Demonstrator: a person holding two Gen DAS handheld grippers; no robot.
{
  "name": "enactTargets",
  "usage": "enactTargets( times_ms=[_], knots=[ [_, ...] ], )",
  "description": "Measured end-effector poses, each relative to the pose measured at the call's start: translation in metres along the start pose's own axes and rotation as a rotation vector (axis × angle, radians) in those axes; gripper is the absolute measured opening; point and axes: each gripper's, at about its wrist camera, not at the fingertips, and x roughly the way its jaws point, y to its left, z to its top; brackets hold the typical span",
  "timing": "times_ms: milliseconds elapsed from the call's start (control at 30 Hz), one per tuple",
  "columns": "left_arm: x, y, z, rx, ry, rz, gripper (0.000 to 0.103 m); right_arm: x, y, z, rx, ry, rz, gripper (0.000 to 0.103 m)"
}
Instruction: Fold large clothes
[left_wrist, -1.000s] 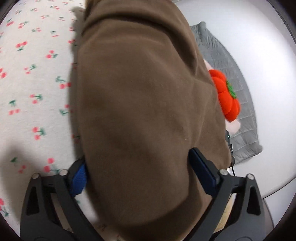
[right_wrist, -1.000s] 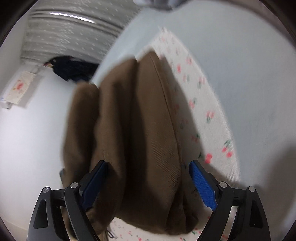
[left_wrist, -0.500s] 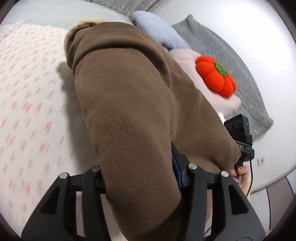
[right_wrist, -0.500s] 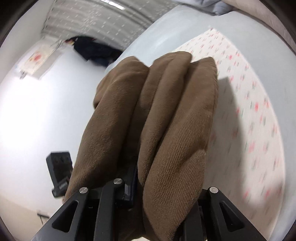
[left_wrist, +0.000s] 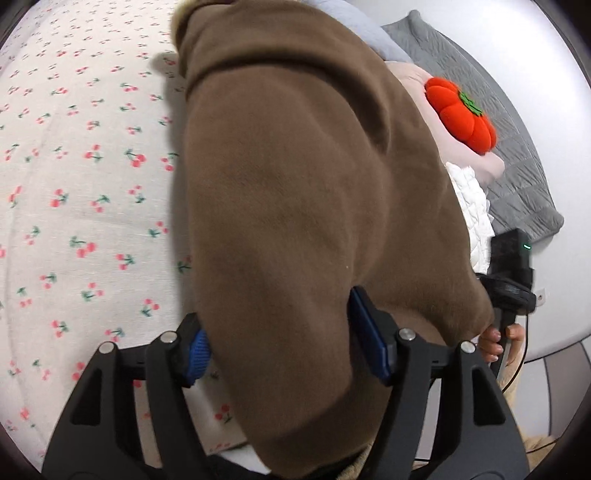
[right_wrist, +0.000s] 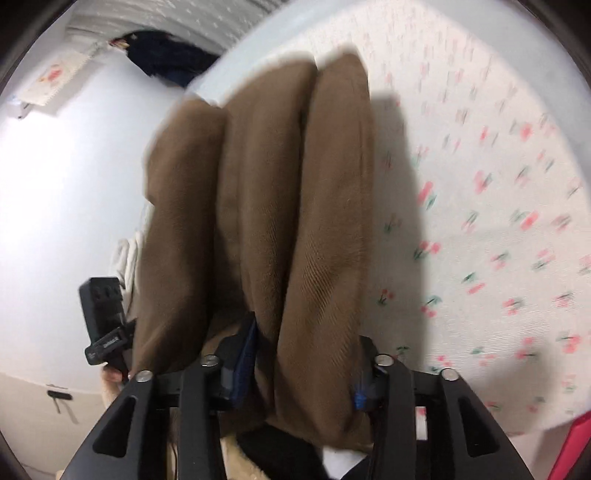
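Note:
A large brown fleece garment (left_wrist: 306, 192), folded into thick layers, hangs over the cherry-print bed sheet (left_wrist: 81, 177). My left gripper (left_wrist: 284, 345) is shut on one end of the bundle, its blue pads pressing into the fabric. My right gripper (right_wrist: 303, 363) is shut on the other end of the same garment (right_wrist: 295, 206), where three thick folds show. The right gripper's body (left_wrist: 511, 266) and the hand holding it show at the right of the left wrist view. The left gripper's body (right_wrist: 105, 314) shows at the left of the right wrist view.
An orange pumpkin cushion (left_wrist: 460, 112) lies on a pink pillow (left_wrist: 465, 155) beside a grey quilt (left_wrist: 517, 147) and a white quilted item (left_wrist: 469, 206). Dark clothes (right_wrist: 166, 59) lie far off. A red object (right_wrist: 576, 450) sits at the lower right edge.
Both grippers closed on the brown garment over the last second. The bundle has since swung so more of the sheet shows; the left jaws look wider apart than half a second ago.

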Motion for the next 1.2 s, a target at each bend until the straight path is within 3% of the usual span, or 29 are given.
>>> enactTargets(
  times_ms=[100, 233, 300, 433, 567, 667, 767, 800, 833, 867, 933, 1033, 1200],
  knots=[
    [-0.014, 0.004, 0.004, 0.028, -0.035, 0.043, 0.069, -0.037, 0.013, 0.007, -0.060, -0.113, 0.013, 0.079],
    [-0.038, 0.002, 0.013, 0.074, -0.191, 0.104, 0.069, -0.057, 0.029, 0.017, -0.111, -0.151, 0.121, 0.081],
    [-0.044, 0.004, 0.028, 0.090, -0.251, 0.112, 0.069, -0.044, 0.040, 0.025, -0.145, -0.132, 0.125, 0.081],
    [-0.040, 0.019, 0.061, 0.044, -0.299, 0.078, 0.069, 0.006, 0.073, 0.045, -0.197, -0.058, 0.090, 0.081],
    [-0.025, 0.057, 0.097, -0.107, -0.312, -0.055, 0.069, 0.051, 0.071, 0.058, -0.149, 0.012, 0.062, 0.081],
    [-0.011, 0.092, 0.122, -0.247, -0.315, -0.180, 0.069, 0.057, 0.075, 0.055, -0.157, 0.013, 0.069, 0.083],
    [0.016, 0.106, 0.138, -0.301, -0.278, -0.228, 0.067, 0.060, 0.074, 0.058, -0.165, 0.010, 0.074, 0.083],
    [0.027, 0.107, 0.142, -0.309, -0.266, -0.269, 0.062, 0.061, 0.073, 0.059, -0.162, 0.012, 0.077, 0.082],
    [0.035, 0.108, 0.145, -0.312, -0.269, -0.325, 0.034, 0.064, 0.071, 0.058, -0.158, 0.014, 0.083, 0.082],
    [0.038, 0.105, 0.146, -0.310, -0.276, -0.324, 0.021, 0.064, 0.067, 0.058, -0.152, 0.016, 0.091, 0.082],
    [0.031, 0.086, 0.151, -0.236, -0.355, -0.255, 0.012, 0.066, 0.065, 0.058, -0.150, 0.019, 0.089, 0.082],
    [0.025, 0.059, 0.165, -0.148, -0.404, -0.210, 0.010, 0.068, 0.061, 0.053, -0.172, 0.030, 0.063, 0.082],
    [0.049, 0.048, 0.204, -0.067, -0.384, -0.082, 0.010, 0.062, 0.047, 0.044, -0.171, -0.001, 0.094, 0.082]
  ],
)
